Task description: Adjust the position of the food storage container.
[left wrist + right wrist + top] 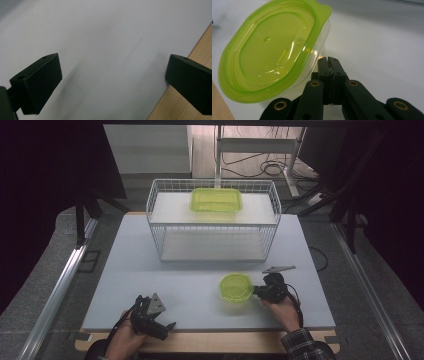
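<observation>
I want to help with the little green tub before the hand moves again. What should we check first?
1. Right gripper jaws shut: ok, pressed together beside the tub with nothing between them.
2. Small round tub has its green lid on: ok.
3. Tub held by a gripper: not ok, the shut jaws only sit next to its clear wall.
4. Left gripper ready: ok, jaws wide open over the white table, holding nothing.
5. Wire basket has room: ok, its lower level looks free; a rectangular green tub sits on top.
6. Whether the tub has anything inside: cannot tell.
</observation>
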Demonstrator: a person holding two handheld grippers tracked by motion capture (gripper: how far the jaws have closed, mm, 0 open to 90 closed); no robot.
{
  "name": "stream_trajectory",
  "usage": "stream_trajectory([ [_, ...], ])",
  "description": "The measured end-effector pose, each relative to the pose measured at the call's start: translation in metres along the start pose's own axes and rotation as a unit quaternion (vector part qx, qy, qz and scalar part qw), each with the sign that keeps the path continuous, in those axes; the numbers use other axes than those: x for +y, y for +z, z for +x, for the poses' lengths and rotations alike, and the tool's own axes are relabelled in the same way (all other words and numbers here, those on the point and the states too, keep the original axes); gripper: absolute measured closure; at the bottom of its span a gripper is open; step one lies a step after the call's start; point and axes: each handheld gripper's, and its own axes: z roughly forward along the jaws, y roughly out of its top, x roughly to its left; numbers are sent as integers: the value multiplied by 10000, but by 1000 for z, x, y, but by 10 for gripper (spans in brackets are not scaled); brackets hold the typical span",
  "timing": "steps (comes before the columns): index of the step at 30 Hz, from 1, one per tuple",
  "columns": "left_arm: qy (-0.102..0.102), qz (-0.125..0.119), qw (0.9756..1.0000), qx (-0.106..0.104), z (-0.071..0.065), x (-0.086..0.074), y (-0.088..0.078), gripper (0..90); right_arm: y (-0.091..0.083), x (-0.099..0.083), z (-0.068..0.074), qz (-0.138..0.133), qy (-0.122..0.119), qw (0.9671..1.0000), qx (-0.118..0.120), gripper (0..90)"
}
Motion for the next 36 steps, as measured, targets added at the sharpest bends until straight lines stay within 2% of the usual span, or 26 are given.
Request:
stream_trajectory([
  [7, 1, 4, 10000, -6, 0, 0, 0, 7, 19, 8, 12, 50, -114, 9996, 266, 884],
  [12, 3, 5, 10000, -7, 0, 0, 0, 9, 33, 15, 26, 117, -240, 9986, 449, 885],
  [17, 11, 4, 10000, -1, 0, 0, 0, 9, 39, 19, 34, 149, -469, 9981, 376, 882],
  [23, -24, -18, 10000, 42, 0, 0, -1, 12, 26, 20, 28, -18, -574, 9983, 88, 847],
  [29, -255, -198, 9995, 35, 3, 1, -8, 20, 8, 16, 25, -233, -772, 9965, -211, 768],
  [32, -337, -268, 9991, -16, 4, 2, -10, 22, -3, 13, 25, -353, -857, 9954, -263, 687],
  [36, -332, -286, 9990, -21, 3, 2, -10, 23, -14, 10, 24, -478, -837, 9947, -349, 507],
])
